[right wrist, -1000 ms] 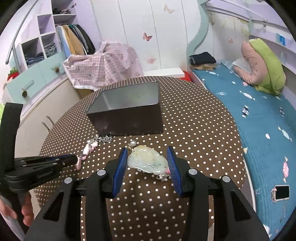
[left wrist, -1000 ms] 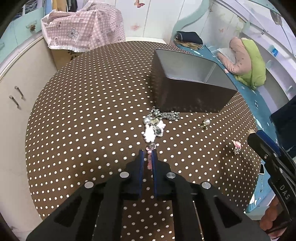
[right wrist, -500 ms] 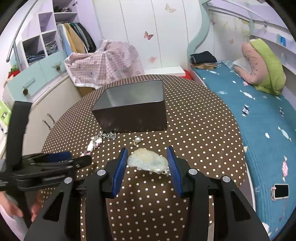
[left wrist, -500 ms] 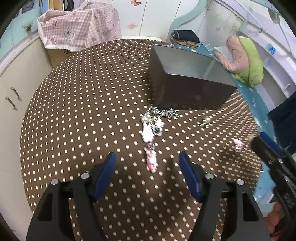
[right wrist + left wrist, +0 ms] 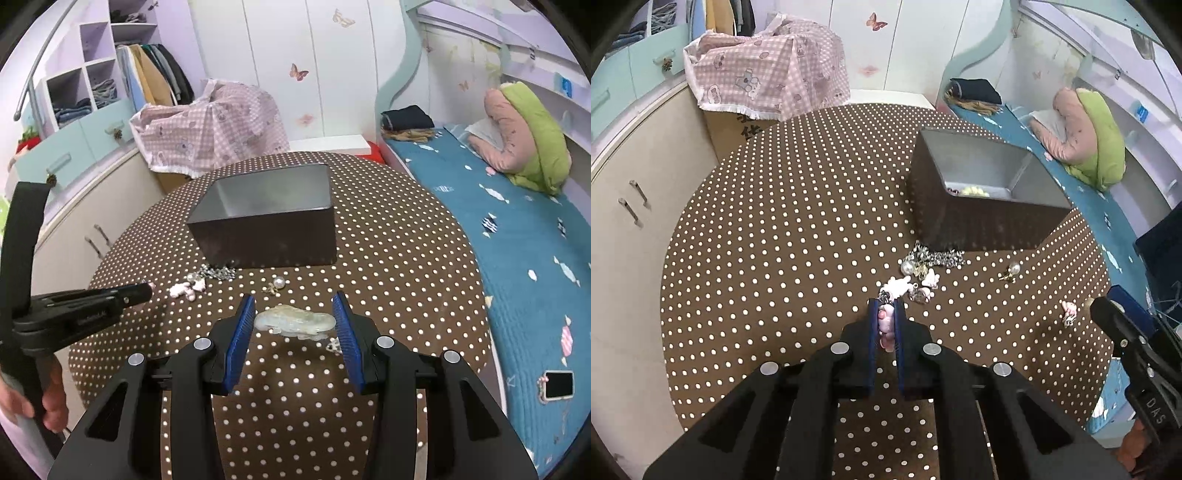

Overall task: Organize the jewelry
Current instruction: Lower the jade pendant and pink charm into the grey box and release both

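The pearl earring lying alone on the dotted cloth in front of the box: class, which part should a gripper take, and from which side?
Grip the round pearl of the pearl earring, coming from above with one finger on each side. It is the bulkiest part; the gold fitting lies flat on the tablecloth and looks too thin. The box stands apart behind it, so there seems room.

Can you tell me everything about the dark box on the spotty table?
The dark box is rectangular with no lid on, its outside dark brown, its inside dull grey like metal. It stands upright on the polka-dot tablecloth. Something small and yellowish lies at the bottom. A silvery chain lies at the foot of its near wall. Neither gripper touches it.
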Demonstrator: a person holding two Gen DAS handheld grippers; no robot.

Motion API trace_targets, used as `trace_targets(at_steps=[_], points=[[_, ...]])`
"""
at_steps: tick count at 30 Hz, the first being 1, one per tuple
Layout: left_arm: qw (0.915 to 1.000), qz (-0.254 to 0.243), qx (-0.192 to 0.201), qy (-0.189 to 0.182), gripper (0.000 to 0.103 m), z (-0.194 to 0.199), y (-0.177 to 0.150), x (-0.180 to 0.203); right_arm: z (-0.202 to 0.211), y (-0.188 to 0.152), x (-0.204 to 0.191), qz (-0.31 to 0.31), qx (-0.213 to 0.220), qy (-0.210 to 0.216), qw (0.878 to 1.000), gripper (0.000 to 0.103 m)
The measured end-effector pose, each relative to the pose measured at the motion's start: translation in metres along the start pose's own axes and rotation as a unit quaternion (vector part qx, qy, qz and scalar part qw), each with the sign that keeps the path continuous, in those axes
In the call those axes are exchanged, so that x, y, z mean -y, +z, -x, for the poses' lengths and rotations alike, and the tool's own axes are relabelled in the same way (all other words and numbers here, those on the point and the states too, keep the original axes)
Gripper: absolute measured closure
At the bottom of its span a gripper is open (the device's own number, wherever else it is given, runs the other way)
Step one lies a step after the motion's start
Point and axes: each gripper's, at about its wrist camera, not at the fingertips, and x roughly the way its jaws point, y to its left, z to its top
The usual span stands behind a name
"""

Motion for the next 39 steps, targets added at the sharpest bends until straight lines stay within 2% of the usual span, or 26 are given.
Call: trace_targets(at_steps=[4, 10, 18, 22, 28, 37, 38, 39], points=[[0.9999, -0.001, 0.011, -0.009, 0.096, 0.010, 0.004, -0.008, 0.001, 0.008, -0.004, 0.006, 0.008, 0.000, 1.000, 0.060], [0.9992, -0.013, 0.034, -0.016, 0.096, 0.024, 0.029, -0.004, 0.006, 0.029, -0.009, 0.018, 0.030, -0.002, 0.999, 0.060], [0.9947, -0.047, 0.082, -0.040, 0.096, 0.046, 0.071, 0.024, 0.016, 0.080, -0.014, 0.042, 0.082, -0.008, 0.996, 0.060], [0.9922, -0.060, 0.098, -0.047, 0.096, 0.050, 0.087, 0.037, 0.014, 0.100, -0.016, 0.050, 0.095, -0.005, 0.994, 0.060], [0.9926, -0.063, 0.092, -0.049, 0.096, 0.035, 0.105, 0.047, -0.004, 0.120, -0.016, 0.054, 0.092, -0.005, 0.994, 0.060], [0.9952, -0.054, 0.068, -0.047, 0.095, 0.003, 0.118, 0.046, -0.039, 0.130, -0.011, 0.048, 0.070, 0.004, 0.996, 0.059], [0.9953, -0.054, 0.066, -0.046, 0.094, 0.001, 0.119, 0.045, -0.042, 0.131, -0.010, 0.049, 0.071, 0.006, 0.996, 0.058], [0.9961, -0.051, 0.059, -0.042, 0.092, -0.003, 0.120, 0.044, -0.044, 0.131, -0.009, 0.052, 0.072, 0.004, 0.996, 0.048]])
